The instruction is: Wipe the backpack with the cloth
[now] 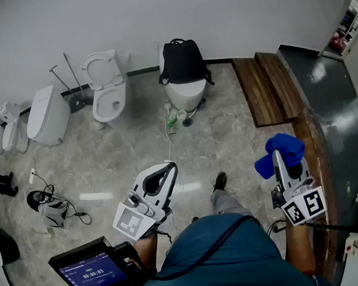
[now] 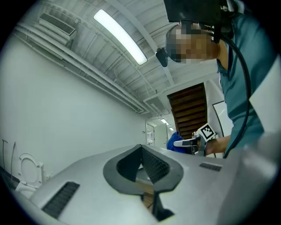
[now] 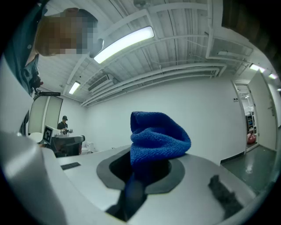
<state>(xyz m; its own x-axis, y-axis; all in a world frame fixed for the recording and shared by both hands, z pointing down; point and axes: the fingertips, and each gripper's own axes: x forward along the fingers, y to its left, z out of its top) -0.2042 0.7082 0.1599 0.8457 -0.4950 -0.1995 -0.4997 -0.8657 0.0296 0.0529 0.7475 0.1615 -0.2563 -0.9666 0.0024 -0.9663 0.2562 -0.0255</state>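
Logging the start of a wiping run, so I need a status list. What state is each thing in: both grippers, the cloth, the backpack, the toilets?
Left gripper: jaws together, nothing between them.
Right gripper: jaws shut on the cloth.
Cloth: bunched up, held off the floor.
Backpack: upright on the middle toilet, not touched by either gripper.
Left toilet: lid raised.
Handheld screen: lit.
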